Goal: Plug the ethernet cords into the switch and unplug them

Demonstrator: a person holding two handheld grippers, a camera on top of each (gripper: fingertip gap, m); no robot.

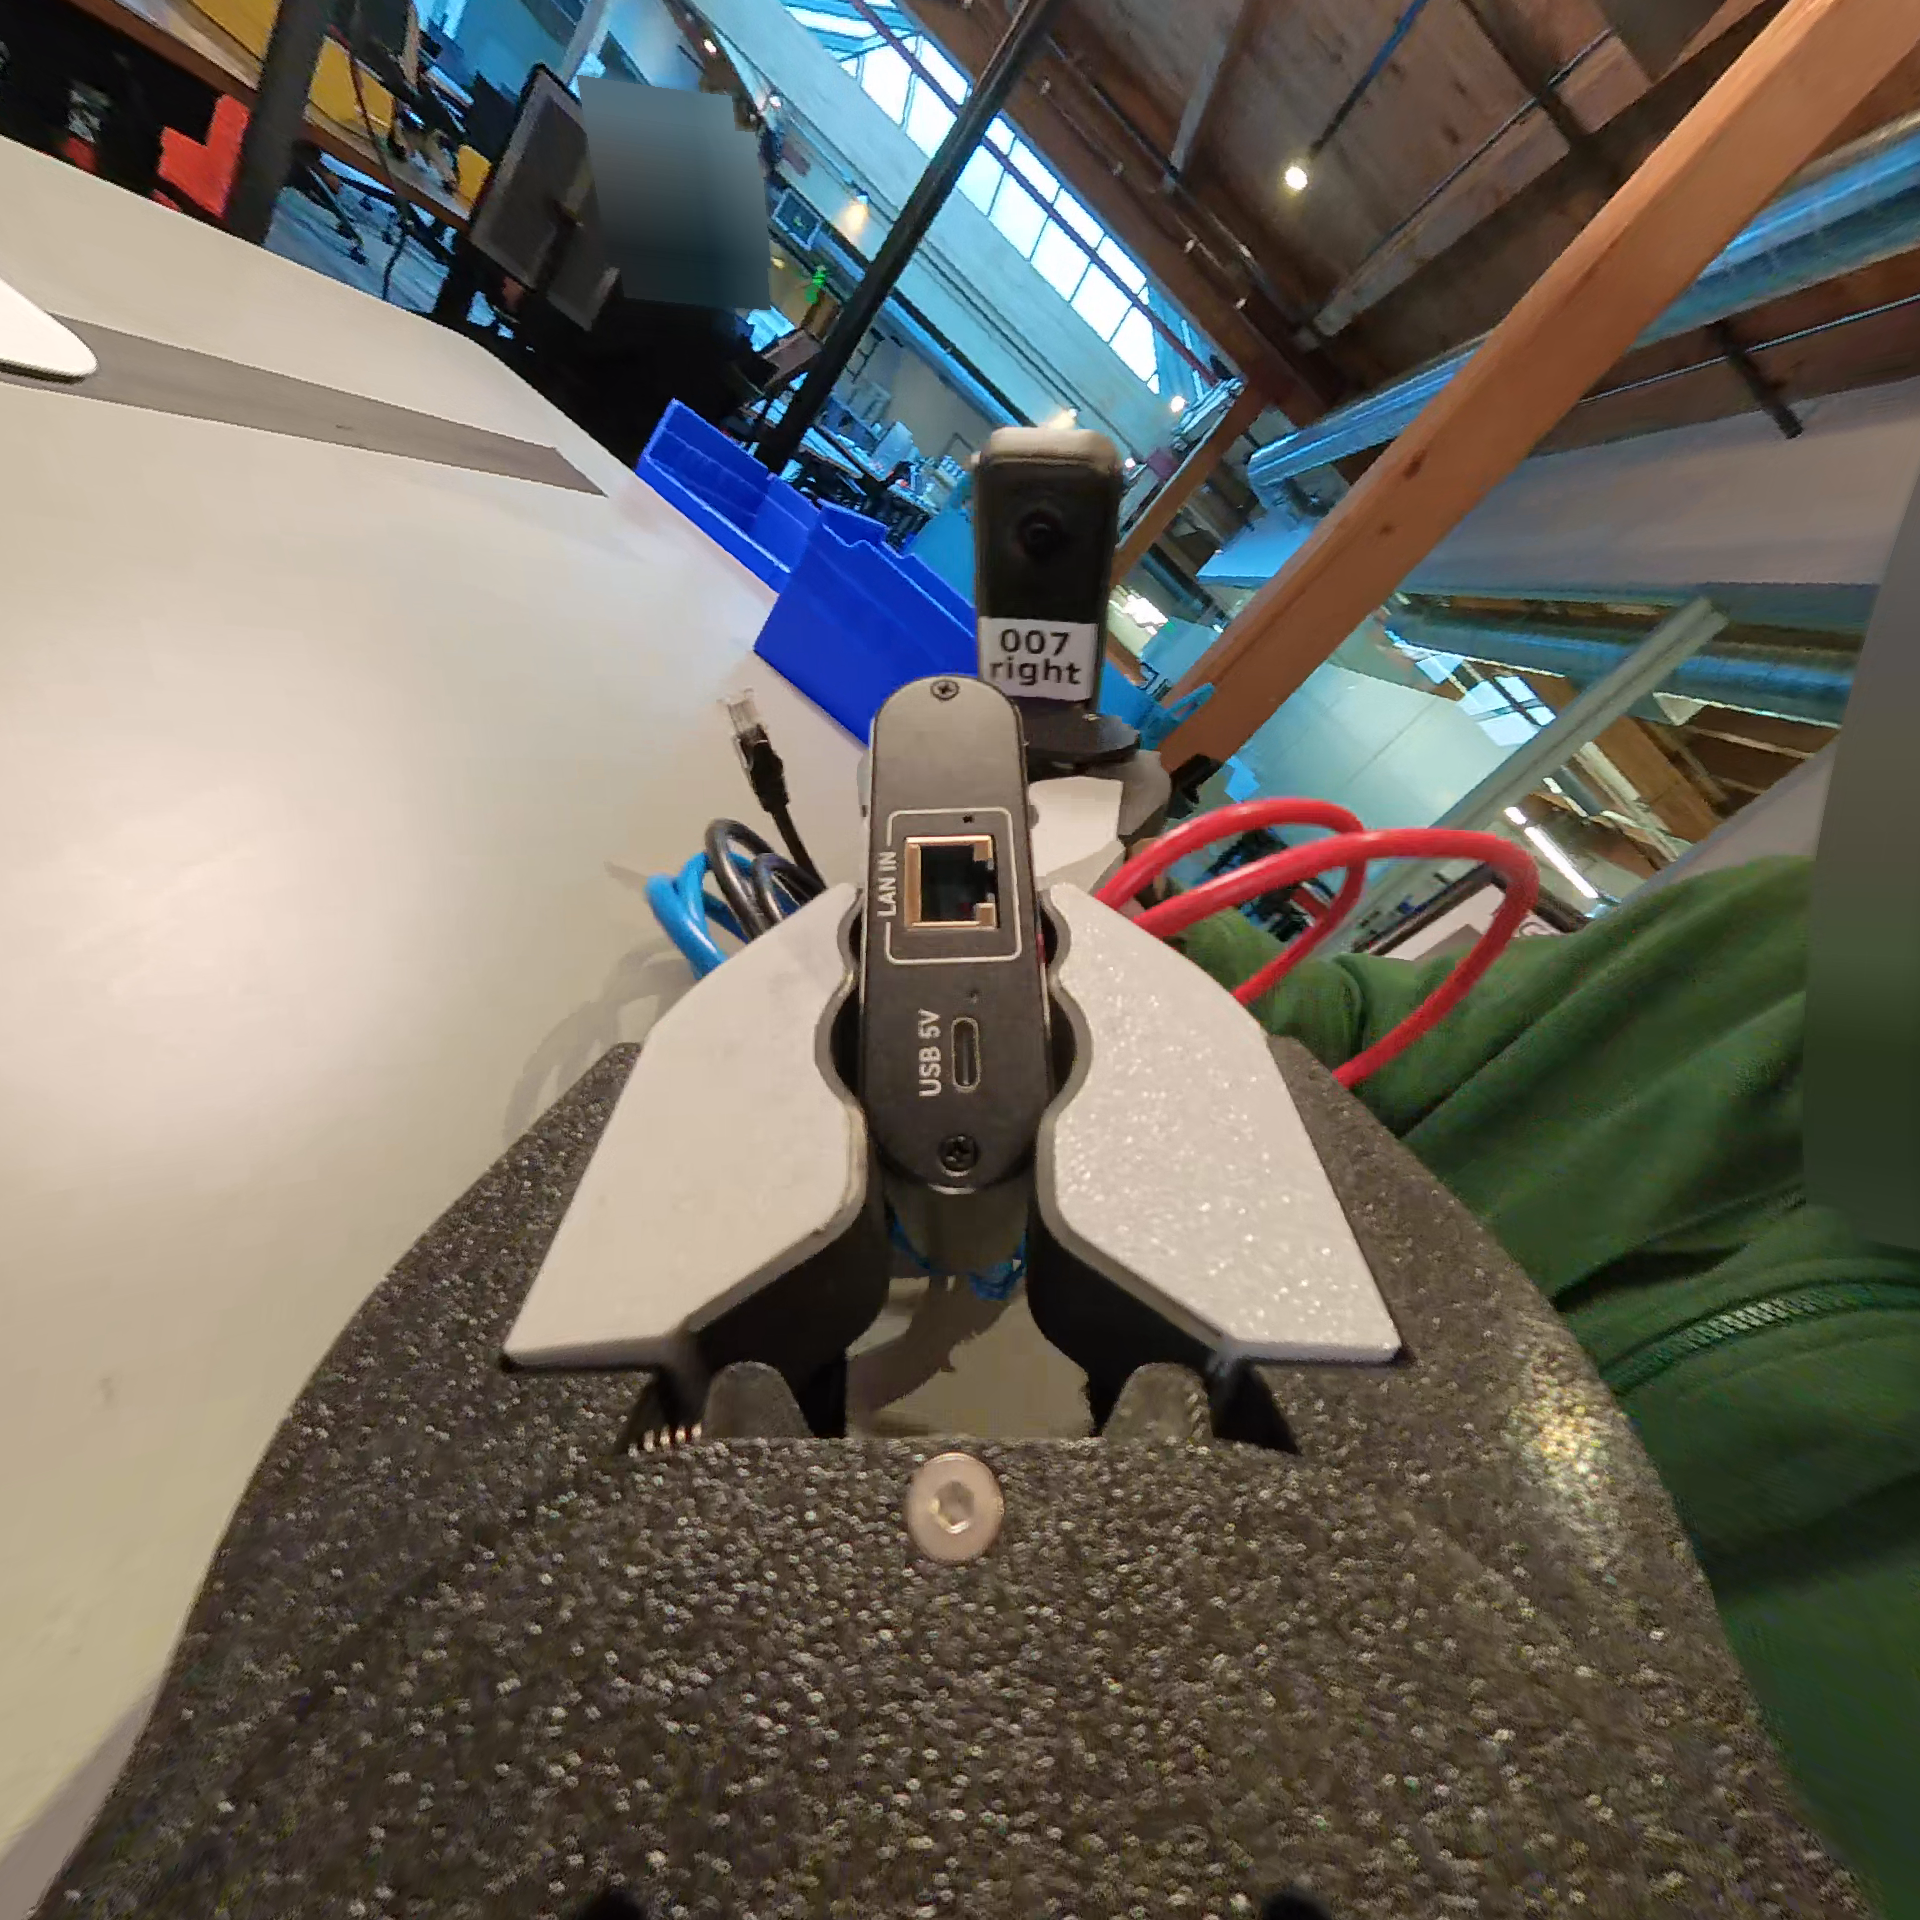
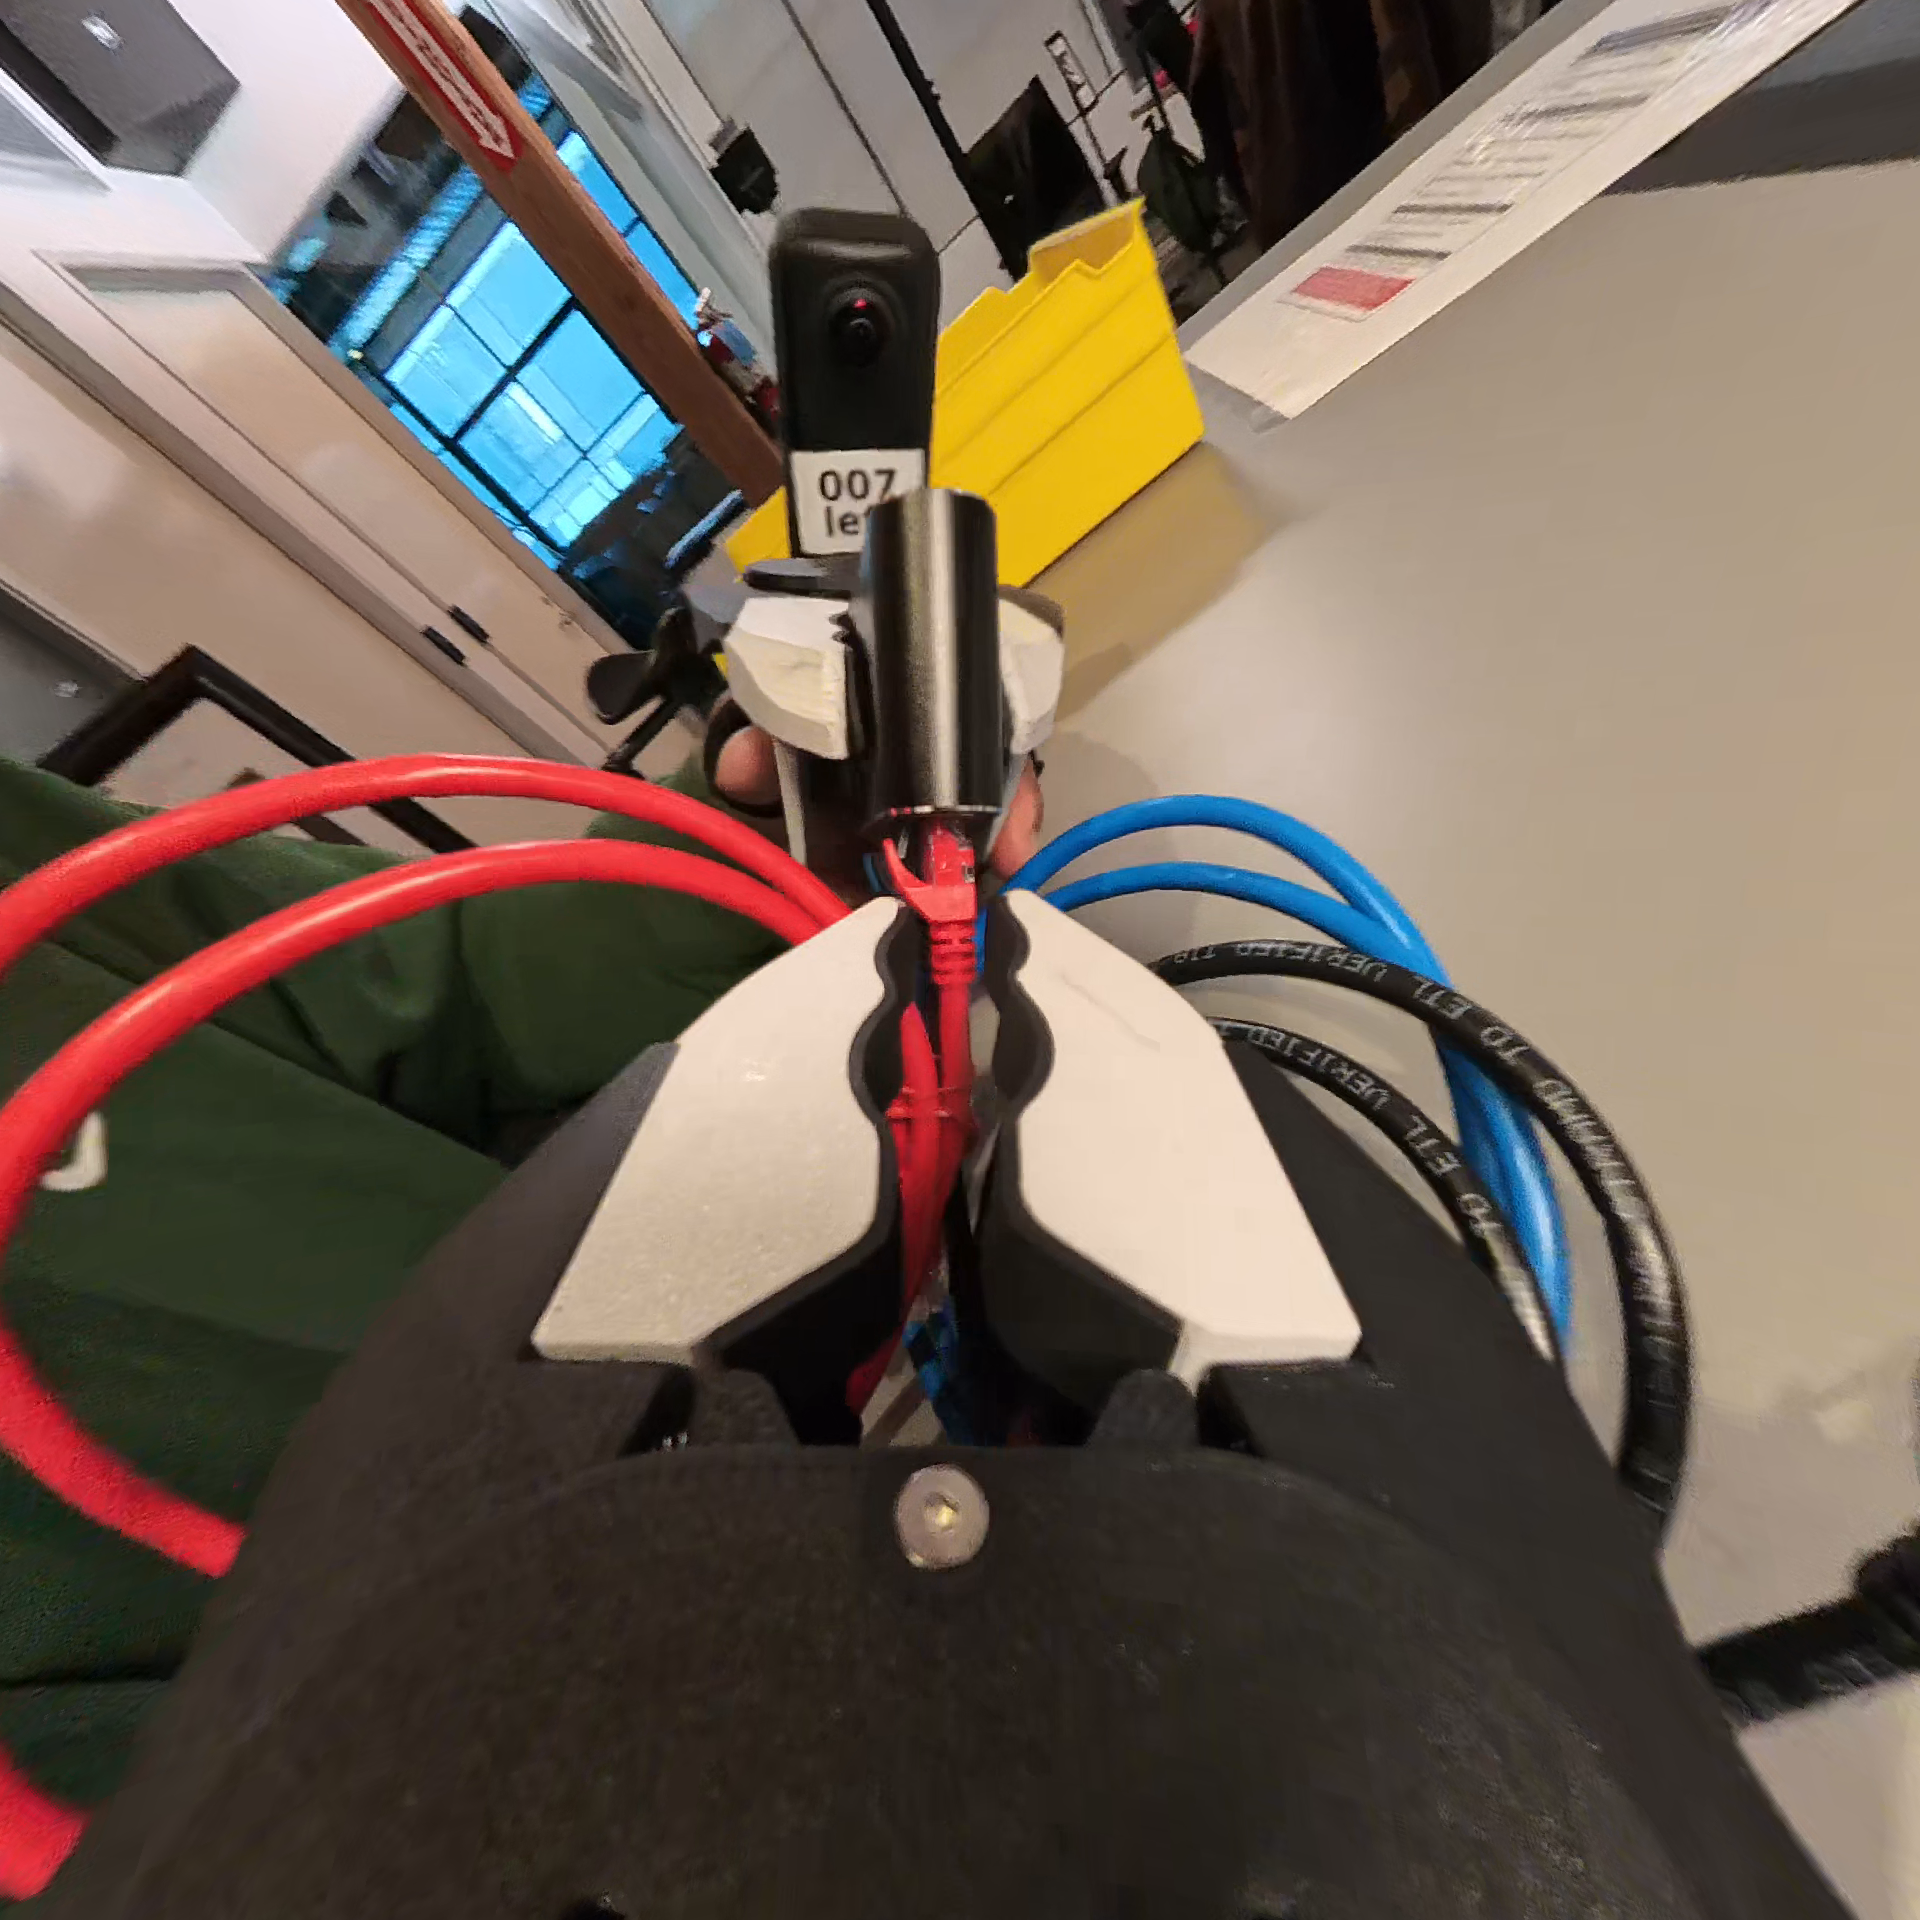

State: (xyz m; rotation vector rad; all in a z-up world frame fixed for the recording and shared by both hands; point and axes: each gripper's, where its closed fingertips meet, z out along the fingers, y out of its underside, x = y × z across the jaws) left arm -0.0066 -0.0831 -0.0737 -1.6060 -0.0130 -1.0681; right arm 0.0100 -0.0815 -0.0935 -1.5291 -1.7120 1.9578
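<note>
- The left gripper (image 1: 954,997) is clamped on the black switch (image 1: 951,935), which stands on end between its fingers, the long axis running 6 to 12 o'clock in the left wrist view.
- The near face shows an empty socket (image 1: 951,881); the far end faces the other hand.
- The right gripper (image 2: 948,987) is closed narrow around the red cord (image 2: 948,966), just behind its plug (image 2: 945,862).
- In the right wrist view the plug points to 12 o'clock, straight at the switch's end (image 2: 930,665), and sits at its mouth; I cannot tell whether it is fully seated.
- Both pieces lie on one line, so I judge that the coming move runs along that axis.
- Red loops (image 2: 312,831) trail to 9 o'clock over a green sleeve (image 2: 260,997); the blue cord (image 2: 1351,914) and black cord (image 2: 1558,1122) curl at 3 o'clock.
- The grey table (image 2: 1558,623) beyond them is bare, leaving room.
- A spare black plug (image 1: 756,748) lies at 11 o'clock.
</note>
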